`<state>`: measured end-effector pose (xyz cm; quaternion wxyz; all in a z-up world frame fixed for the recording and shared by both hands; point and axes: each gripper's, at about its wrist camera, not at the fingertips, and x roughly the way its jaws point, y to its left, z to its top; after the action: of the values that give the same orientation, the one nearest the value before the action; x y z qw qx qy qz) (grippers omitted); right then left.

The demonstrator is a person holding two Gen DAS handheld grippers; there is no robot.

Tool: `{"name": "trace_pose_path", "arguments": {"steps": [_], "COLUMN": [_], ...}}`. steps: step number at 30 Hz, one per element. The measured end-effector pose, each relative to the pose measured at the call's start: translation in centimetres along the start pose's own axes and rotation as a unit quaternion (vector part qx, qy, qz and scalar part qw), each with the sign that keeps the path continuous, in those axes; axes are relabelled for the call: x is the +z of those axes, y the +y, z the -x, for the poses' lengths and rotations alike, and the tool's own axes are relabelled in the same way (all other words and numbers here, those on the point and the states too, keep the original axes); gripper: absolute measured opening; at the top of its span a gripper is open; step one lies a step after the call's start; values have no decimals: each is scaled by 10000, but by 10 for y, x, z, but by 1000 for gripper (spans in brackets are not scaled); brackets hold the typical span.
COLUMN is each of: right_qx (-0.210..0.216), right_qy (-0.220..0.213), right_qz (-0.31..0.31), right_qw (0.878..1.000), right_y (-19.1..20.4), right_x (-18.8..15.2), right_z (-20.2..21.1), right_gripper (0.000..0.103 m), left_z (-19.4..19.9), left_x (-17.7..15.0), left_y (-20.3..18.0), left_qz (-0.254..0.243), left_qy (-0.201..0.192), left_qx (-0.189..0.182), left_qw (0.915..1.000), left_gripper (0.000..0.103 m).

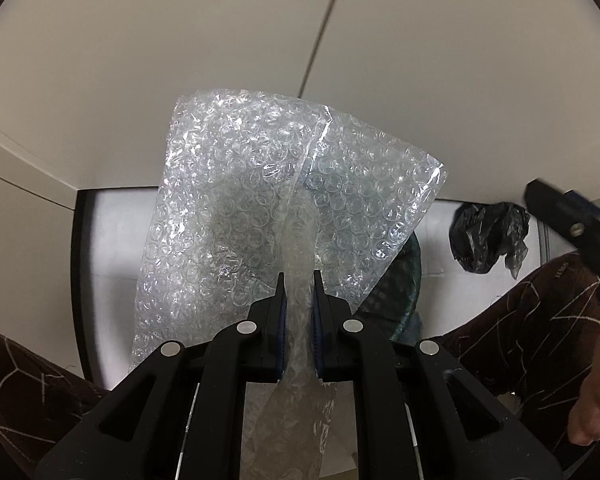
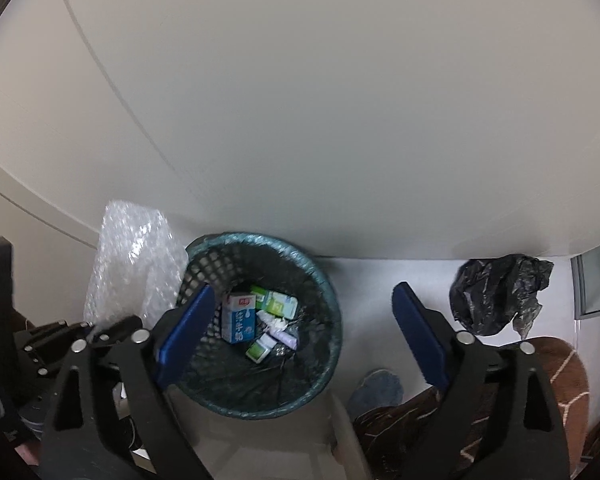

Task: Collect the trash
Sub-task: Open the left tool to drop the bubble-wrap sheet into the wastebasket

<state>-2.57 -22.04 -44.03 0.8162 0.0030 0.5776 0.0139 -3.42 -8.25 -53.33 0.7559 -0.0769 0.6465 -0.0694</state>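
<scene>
Left wrist view: the left gripper has its fingers pinching a gathered fold of the bubble wrap, lifted beside the mesh bin, likely so it can drop in with the cartons already there. To the right, the right gripper hangs above the bin, fingers spread wide and empty. A crumpled black bag lies on the floor near the wall, probably next.

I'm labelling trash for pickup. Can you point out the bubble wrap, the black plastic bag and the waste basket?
bubble wrap (image 1: pixel 284 208): left wrist view, middle of the sheet.
black plastic bag (image 2: pixel 496 292): right wrist view, crumpled centre.
waste basket (image 2: pixel 332 300): right wrist view, right rim.
</scene>
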Motion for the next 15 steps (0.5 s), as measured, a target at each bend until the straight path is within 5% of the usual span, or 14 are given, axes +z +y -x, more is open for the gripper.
{"name": "trace_pose_path", "arguments": {"steps": [10,15], "right_qx": [20,9], "right_qy": [65,55], "right_qz": [-334,-372], "right_qw": [9994,9993], "right_y": [-18,-19], "right_x": [2,2], "right_z": [-3,-4], "right_gripper": [90,90], "left_z": [-2,0], "left_x": [5,1], "left_y": [2,2], "left_qz": [-248,-261], "left_qy": [135,125], "left_qx": [-94,-108], "left_qw": [9996,9995], "left_gripper": [20,36]}}
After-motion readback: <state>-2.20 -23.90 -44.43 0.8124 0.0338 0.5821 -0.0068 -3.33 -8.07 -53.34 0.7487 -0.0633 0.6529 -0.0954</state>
